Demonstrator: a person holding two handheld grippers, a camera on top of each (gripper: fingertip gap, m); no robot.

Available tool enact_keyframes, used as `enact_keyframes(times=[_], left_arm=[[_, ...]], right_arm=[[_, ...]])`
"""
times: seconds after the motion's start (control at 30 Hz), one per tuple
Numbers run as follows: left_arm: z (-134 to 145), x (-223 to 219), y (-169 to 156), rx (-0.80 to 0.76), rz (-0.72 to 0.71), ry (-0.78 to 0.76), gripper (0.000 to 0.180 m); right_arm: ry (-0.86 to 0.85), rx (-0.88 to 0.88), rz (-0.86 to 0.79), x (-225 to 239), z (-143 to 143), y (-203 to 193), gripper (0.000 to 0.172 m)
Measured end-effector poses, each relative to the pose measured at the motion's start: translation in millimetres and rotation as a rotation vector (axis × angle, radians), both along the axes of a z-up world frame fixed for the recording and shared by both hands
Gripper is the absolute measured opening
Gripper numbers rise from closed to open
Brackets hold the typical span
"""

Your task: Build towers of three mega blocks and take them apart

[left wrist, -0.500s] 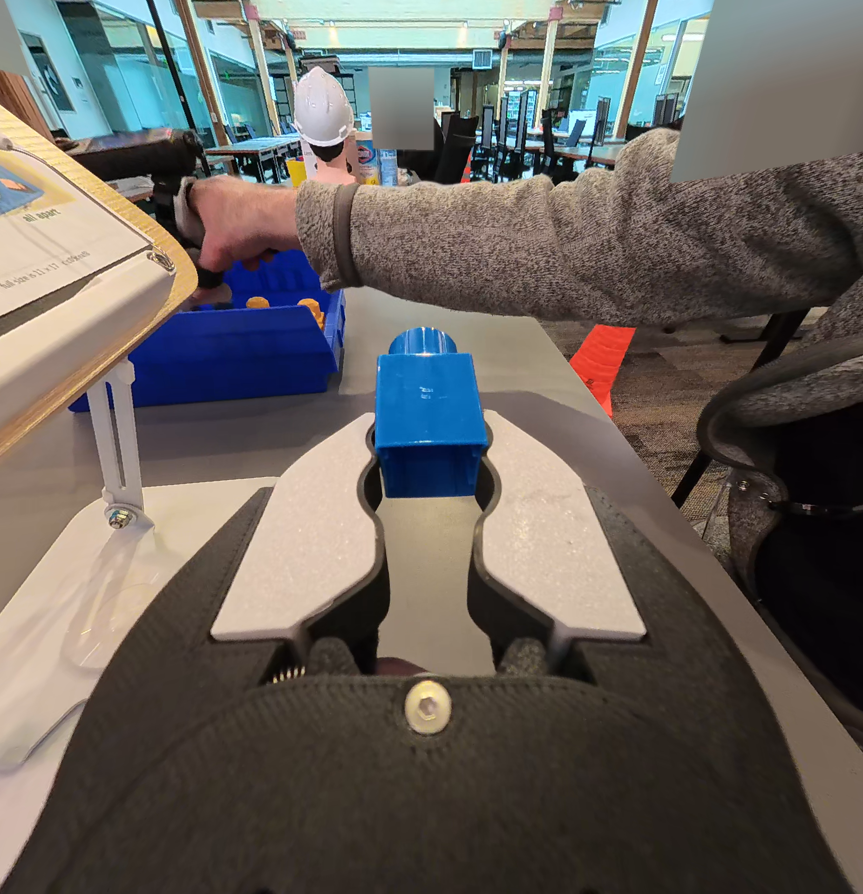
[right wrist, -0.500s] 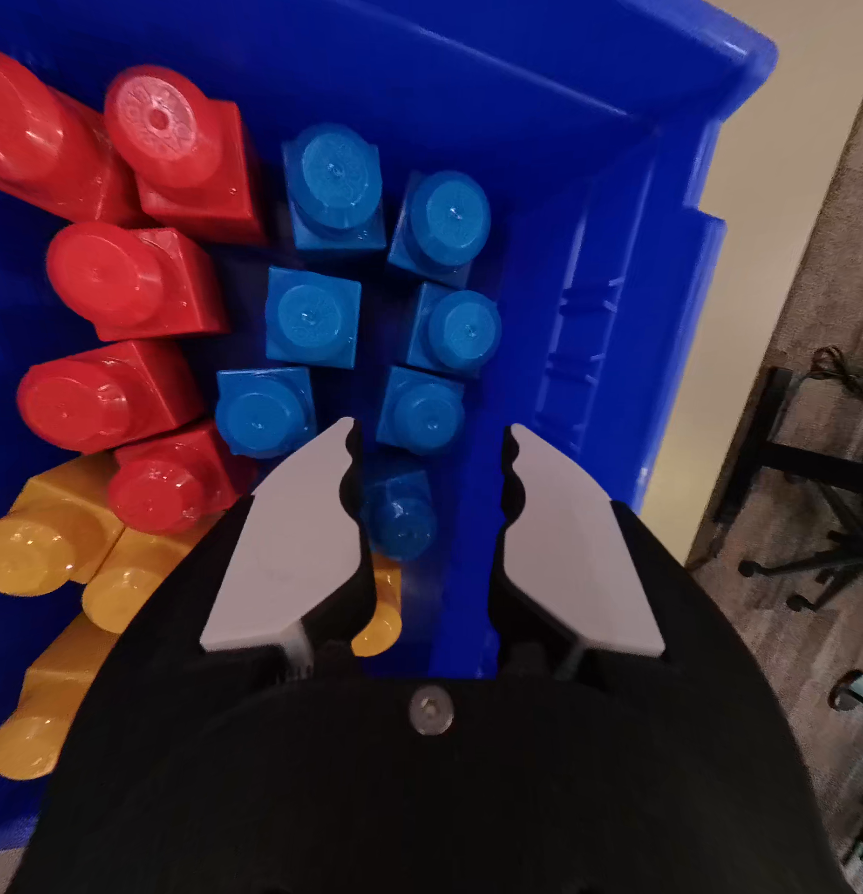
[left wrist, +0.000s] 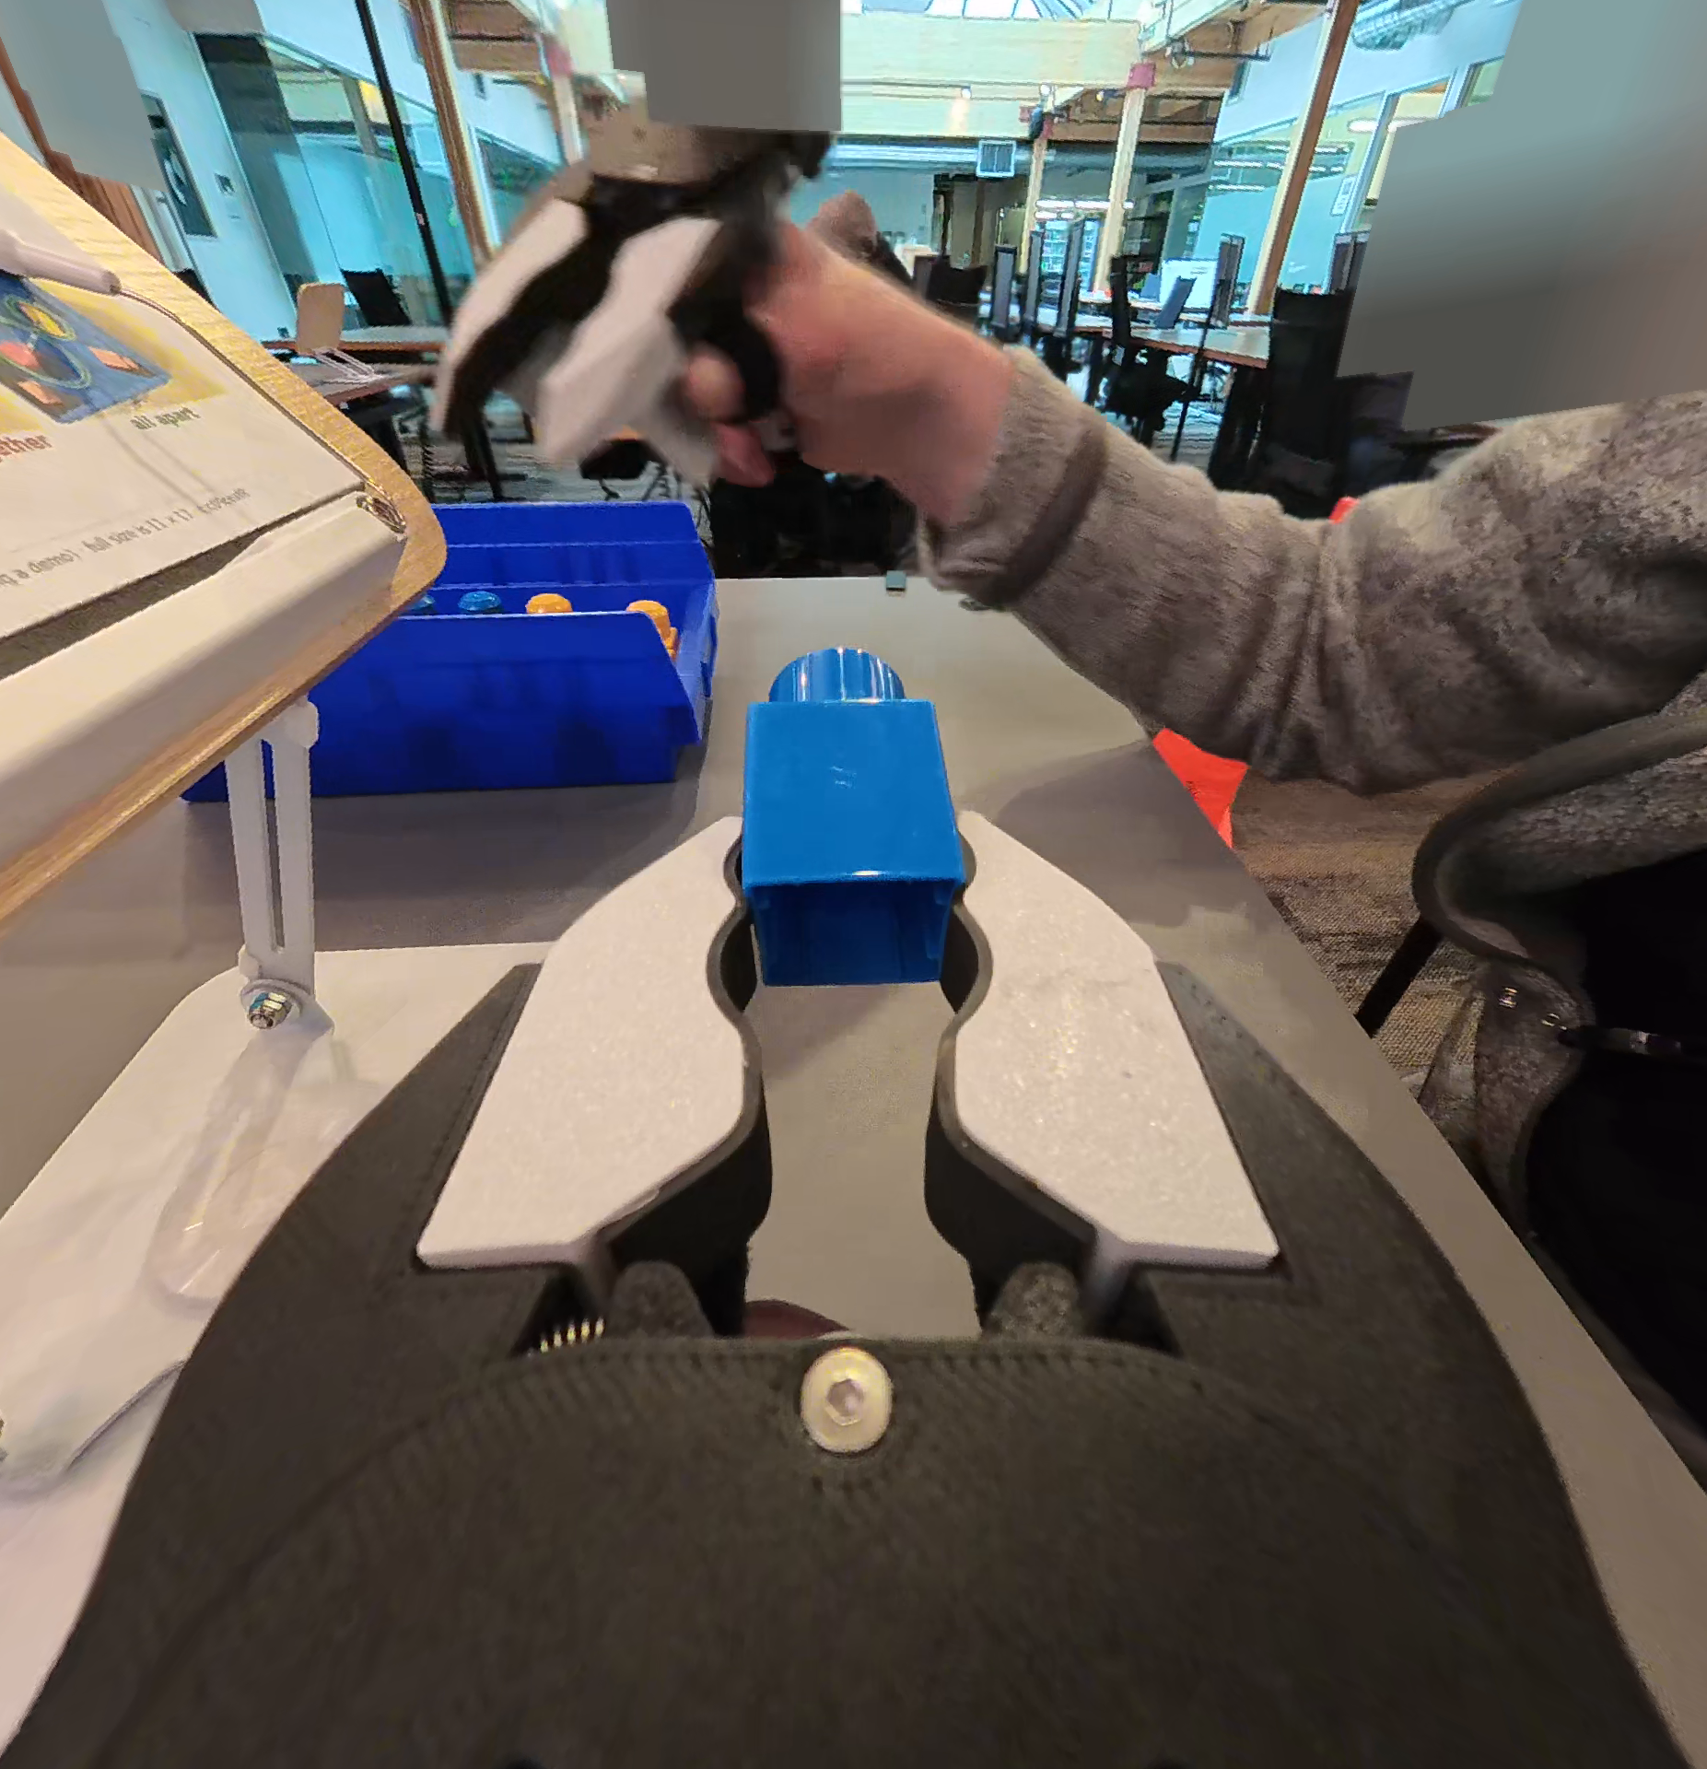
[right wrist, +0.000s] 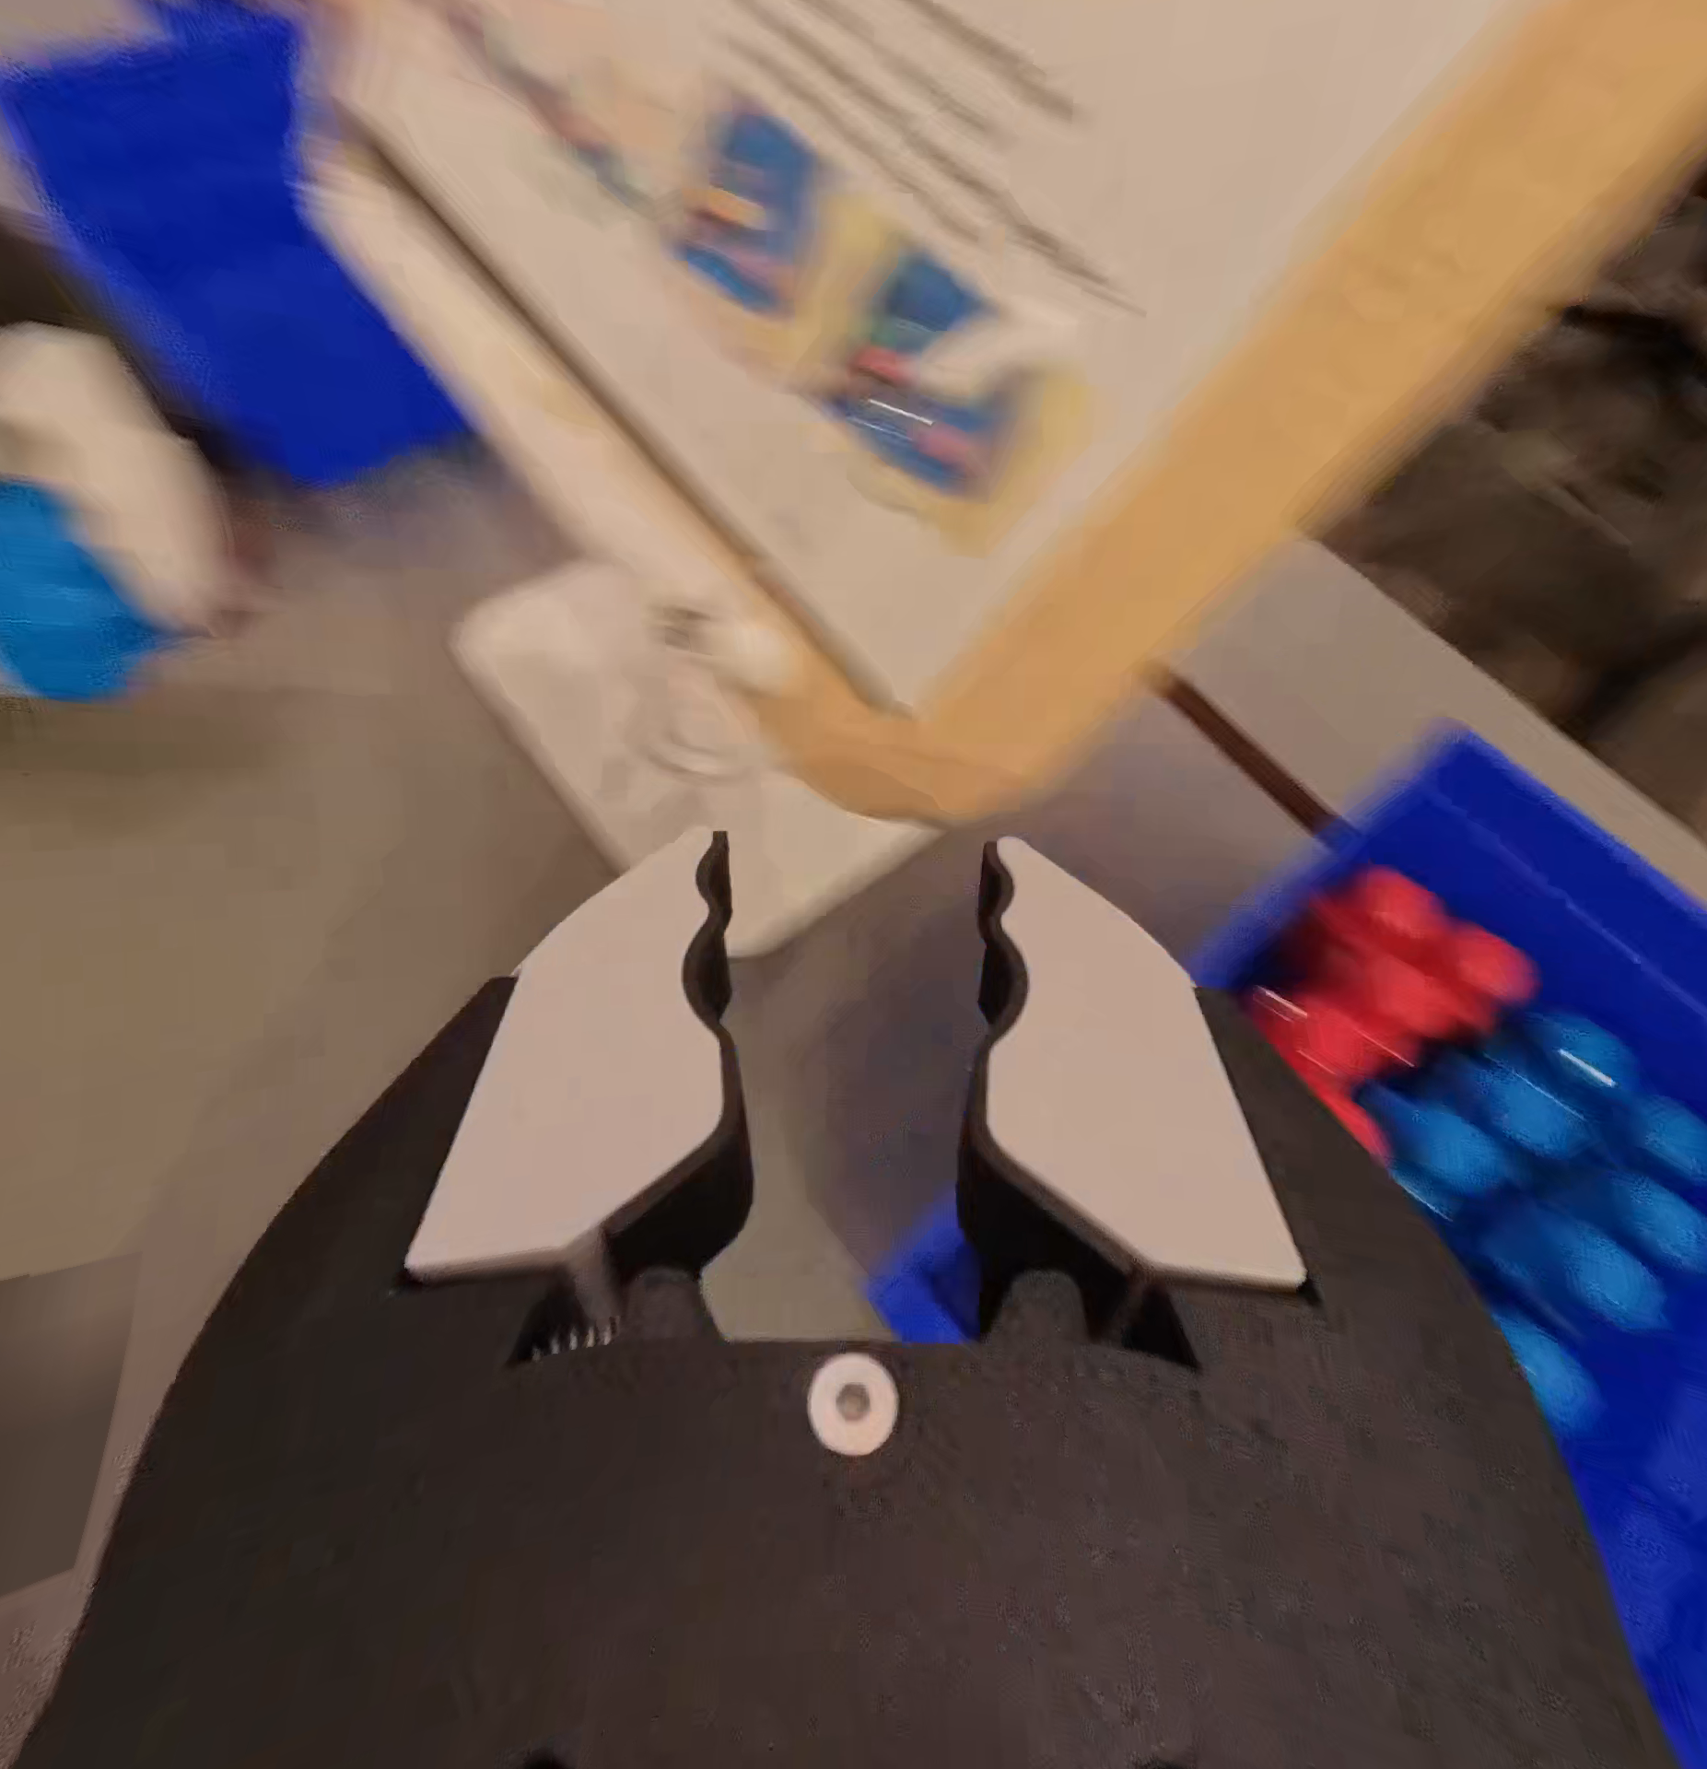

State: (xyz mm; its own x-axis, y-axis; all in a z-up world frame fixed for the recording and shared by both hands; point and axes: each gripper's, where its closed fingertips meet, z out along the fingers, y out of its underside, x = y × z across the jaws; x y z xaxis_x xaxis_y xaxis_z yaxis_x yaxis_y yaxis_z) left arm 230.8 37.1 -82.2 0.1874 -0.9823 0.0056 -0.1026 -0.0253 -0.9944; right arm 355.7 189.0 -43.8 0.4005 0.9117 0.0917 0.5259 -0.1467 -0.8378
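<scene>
Holding steady, the left tongs stay clamped on a blue mega block, both pale pads pressed to its sides, stud end pointing away, hollow base facing the camera. Same grip as half a second back; the block has not shifted between the fingers.

Change is all on the other side. The right tongs, which half a second ago hung over the blue bin among the blocks, are now up and clear of it, fingers apart with nothing between them. From the left wrist view they show blurred, raised in the person's hand above and beyond the held block, grey sleeve stretching in from the right.

Blue bin sits on the grey worktop ahead and left of the left tongs; yellow and blue studs show over its rim. In the right wrist view the bin lies to the right of the right tongs, red blocks and blue blocks inside, heavily blurred. Tilted instruction board stands left of the left tongs.
</scene>
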Motion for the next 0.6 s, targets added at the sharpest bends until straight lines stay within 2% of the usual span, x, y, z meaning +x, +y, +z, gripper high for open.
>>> enact_keyframes(times=[0.07, 0.13, 0.27, 0.33, 0.43, 0.53, 0.6], left_arm=[[3, -2, 2, 0.041, 0.036, 0.003, 0.035], [6, -4, 4, 0.126, 0.094, 0.04, 0.035], [3, -1, 4, 0.399, 0.22, 0.261, 0.035], [-2, 3, 3, 0.49, 0.253, 0.342, 0.035], [-7, 9, 1, 0.544, 0.265, 0.391, 0.035], [-10, 14, -3, 0.581, 0.258, 0.411, 0.035], [-9, 14, -3, 0.593, 0.263, 0.418, 0.035]], right_arm=[[0.132, -0.107, 0.162, -39, -2, -53, 0.054], [0.242, -0.307, 0.277, -68, -14, -94, 0.059], [0.524, -0.678, 0.425, -105, -24, -135, 0.057], [0.582, -0.761, 0.46, -116, -30, -145, 0.06], [0.623, -0.819, 0.529, -127, -30, -161, 0.057], [0.66, -0.834, 0.542, -133, -28, -167, 0.039], [0.675, -0.847, 0.55, -135, -28, -168, 0.037]])
